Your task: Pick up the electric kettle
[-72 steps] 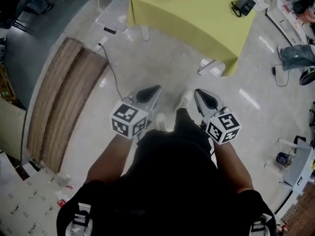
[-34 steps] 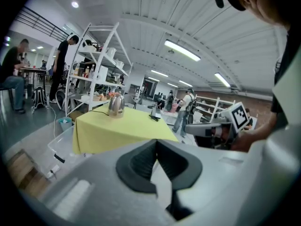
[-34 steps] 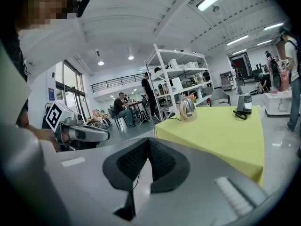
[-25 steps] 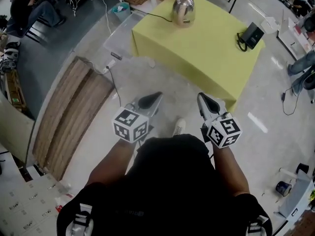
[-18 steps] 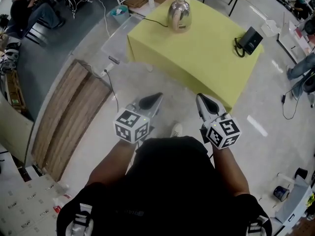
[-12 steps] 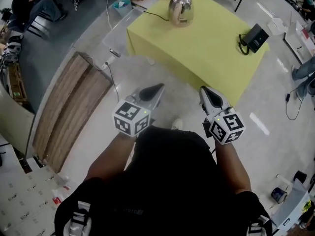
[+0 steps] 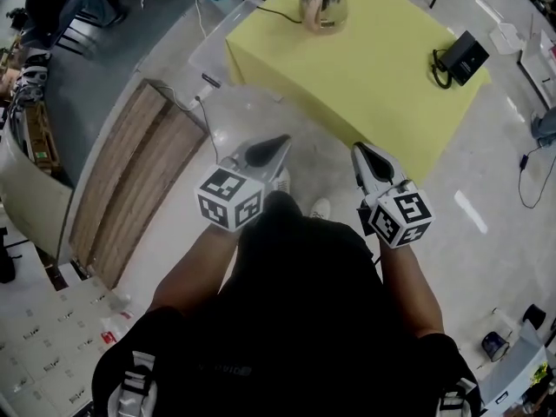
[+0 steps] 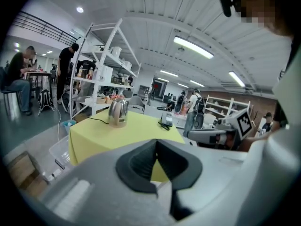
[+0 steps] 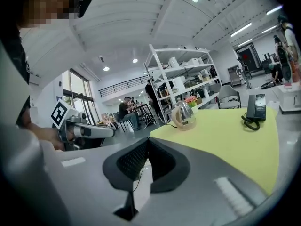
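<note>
One yellow desk lies ahead; the electric kettle stands near the desk's far edge, its cord trailing off the desk. My left claw and right claw hang short of the desk's near corner, both closed, empty. Arriving closed, I'd likely shove the kettle over; the cord could snag a lift.

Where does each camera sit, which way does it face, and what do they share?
Head view: on the person's head, facing steeply down at floor and yellow table; shows torso, forearms, left tool, right tool.
Left gripper view: rides the left tool, looks along its shut jaws toward the table; right tool at right.
Right gripper view: rides the right tool, faces the table; left tool at left.
Shared: all three see the electric kettle.
</note>
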{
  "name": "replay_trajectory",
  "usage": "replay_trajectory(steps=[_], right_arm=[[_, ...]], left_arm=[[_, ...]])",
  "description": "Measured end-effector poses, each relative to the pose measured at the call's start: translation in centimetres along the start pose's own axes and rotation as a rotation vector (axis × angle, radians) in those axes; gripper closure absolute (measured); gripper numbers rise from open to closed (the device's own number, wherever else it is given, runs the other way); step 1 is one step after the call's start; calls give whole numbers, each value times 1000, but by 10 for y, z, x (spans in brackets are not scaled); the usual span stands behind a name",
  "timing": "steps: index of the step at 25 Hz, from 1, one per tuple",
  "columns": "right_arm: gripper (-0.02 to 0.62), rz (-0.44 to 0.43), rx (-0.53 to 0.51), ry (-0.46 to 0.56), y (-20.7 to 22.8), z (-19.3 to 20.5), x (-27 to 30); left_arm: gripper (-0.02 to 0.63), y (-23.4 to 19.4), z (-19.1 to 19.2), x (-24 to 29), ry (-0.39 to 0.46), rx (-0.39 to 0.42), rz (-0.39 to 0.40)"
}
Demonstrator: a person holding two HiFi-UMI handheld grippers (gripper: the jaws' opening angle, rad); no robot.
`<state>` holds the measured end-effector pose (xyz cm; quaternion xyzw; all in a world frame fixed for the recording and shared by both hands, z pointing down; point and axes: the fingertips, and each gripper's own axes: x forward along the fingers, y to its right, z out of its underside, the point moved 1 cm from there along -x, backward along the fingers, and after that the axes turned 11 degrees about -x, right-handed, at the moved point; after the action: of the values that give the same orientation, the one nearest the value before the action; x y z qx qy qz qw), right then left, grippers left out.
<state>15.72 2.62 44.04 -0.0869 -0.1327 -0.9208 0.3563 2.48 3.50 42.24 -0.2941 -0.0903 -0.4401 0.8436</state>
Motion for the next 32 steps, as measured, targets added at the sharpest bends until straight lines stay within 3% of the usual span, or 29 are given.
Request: replay_trajectory(steps=[10,17,32], right_arm=[[591,26,8,2,14,5,10],[591,76,3,1,40,-10,31],[591,67,-58,-81,47,-58,170]], left_arm=[[604,-14,0,28,-61,28,17],[604,-27,-30,54,-46,75,56],[604,-148,-102,65,-24,69,75]])
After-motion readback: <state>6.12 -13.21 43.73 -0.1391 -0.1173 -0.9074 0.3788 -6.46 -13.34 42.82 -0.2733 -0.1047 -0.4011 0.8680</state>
